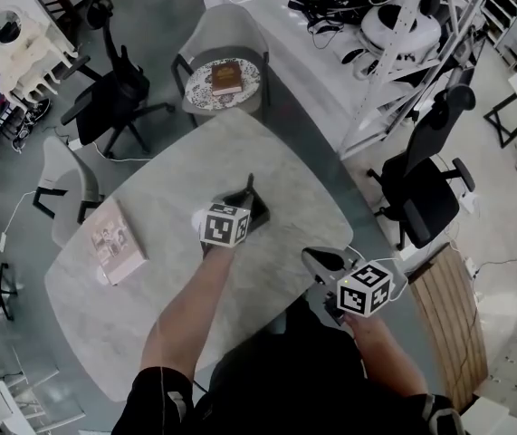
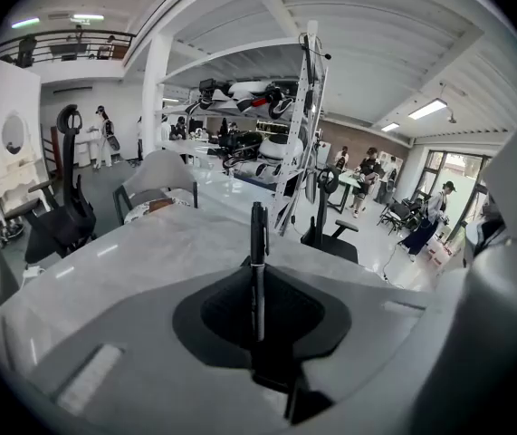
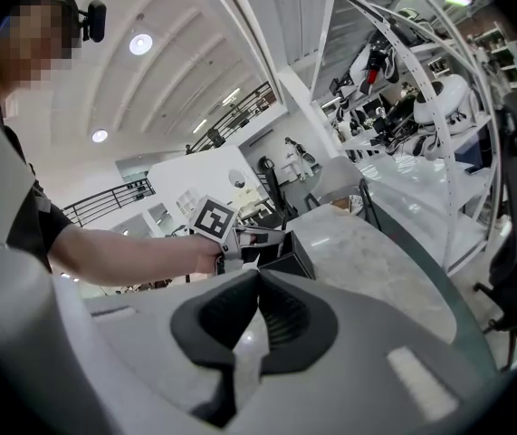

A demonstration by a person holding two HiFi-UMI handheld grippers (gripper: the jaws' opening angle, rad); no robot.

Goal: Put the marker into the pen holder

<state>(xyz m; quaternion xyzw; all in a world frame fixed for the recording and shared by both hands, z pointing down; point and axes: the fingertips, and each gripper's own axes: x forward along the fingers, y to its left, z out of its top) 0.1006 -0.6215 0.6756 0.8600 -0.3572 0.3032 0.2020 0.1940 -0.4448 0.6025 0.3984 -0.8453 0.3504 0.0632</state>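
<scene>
My left gripper point(image 1: 240, 208) reaches over the middle of the marble table point(image 1: 167, 279) and is shut on a black marker point(image 2: 257, 234), which stands upright between its jaws. In the head view the marker point(image 1: 252, 185) points away from me, right at the black pen holder point(image 1: 260, 214). The right gripper view shows the left gripper point(image 3: 256, 236) just over the square black pen holder point(image 3: 291, 263). Whether the marker's lower end is inside the holder is hidden. My right gripper point(image 1: 317, 263) hangs by the table's near right edge, its jaws together with nothing in them point(image 3: 258, 279).
A pink book point(image 1: 115, 239) lies on the table's left side. A round-seated chair with a brown book point(image 1: 225, 78) stands past the far edge. Black office chairs point(image 1: 426, 188) stand right and far left point(image 1: 118, 93). A wooden bench point(image 1: 444, 311) is at my right.
</scene>
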